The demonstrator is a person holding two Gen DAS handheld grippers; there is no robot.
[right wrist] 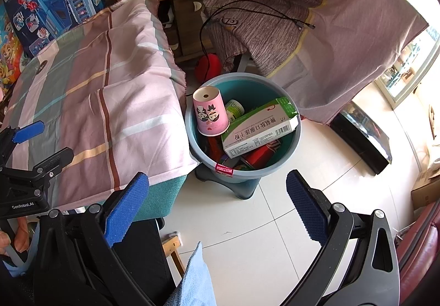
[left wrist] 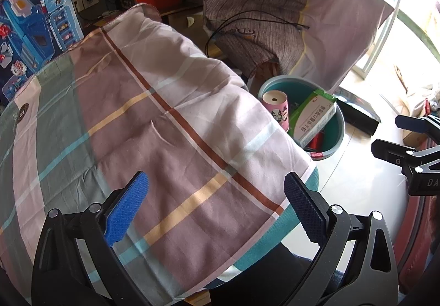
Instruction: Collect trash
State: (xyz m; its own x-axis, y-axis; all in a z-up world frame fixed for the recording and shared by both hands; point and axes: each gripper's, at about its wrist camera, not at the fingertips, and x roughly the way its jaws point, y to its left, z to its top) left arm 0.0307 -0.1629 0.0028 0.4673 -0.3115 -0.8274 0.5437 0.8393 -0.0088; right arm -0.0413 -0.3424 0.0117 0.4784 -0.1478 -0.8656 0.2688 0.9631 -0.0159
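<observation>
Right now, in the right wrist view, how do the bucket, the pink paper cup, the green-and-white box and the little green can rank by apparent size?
1. Bucket
2. Green-and-white box
3. Pink paper cup, fairly close to the box
4. Green can, partly hidden

Plaid sheet [right wrist: 104, 102] over table; striped cloth [right wrist: 275, 25] draped behind, black cable [right wrist: 264, 13] across it.

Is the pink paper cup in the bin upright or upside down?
Upside down: the pink paper cup shows its base on top, rim down, inside the round teal plastic bin.
</observation>
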